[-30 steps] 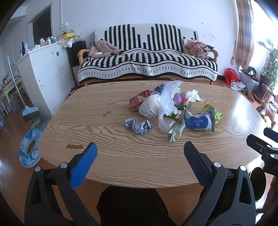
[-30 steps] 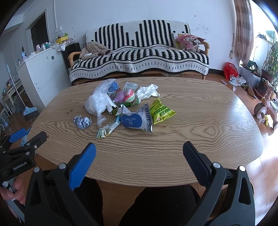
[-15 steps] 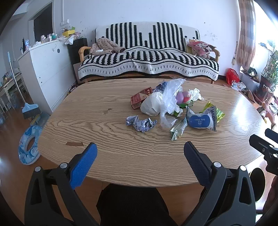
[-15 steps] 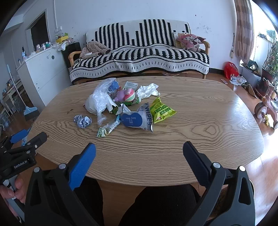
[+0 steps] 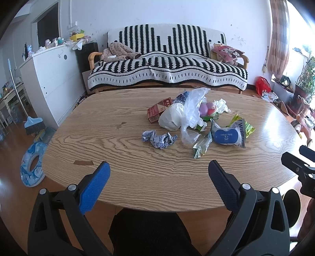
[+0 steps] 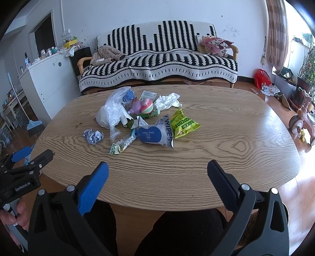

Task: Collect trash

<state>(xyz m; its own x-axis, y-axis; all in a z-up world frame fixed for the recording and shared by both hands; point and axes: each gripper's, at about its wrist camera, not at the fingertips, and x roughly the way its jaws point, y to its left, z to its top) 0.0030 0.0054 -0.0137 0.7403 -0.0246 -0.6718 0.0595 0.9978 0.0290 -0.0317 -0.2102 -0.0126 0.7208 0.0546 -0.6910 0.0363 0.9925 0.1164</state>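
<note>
A striped sofa (image 5: 167, 65) stands against the white wall (image 5: 177, 13) at twelve o'clock. A white cabinet (image 5: 49, 78) is at ten o'clock. Sunlight comes from a window (image 5: 301, 33) at two o'clock.

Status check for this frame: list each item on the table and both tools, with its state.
Left tool: open, empty.
Right tool: open, empty.
Baby wipes pack: lying flat.
Popcorn bag: lying flat.
Blue paper wad: crumpled.
Clear plastic bag: crumpled.
Red carton: lying down.

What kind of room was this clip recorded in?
Most likely a home living room: a sofa under a striped throw, an oval wooden table strewn with wrappers, and a child's tricycle on the floor.
</note>
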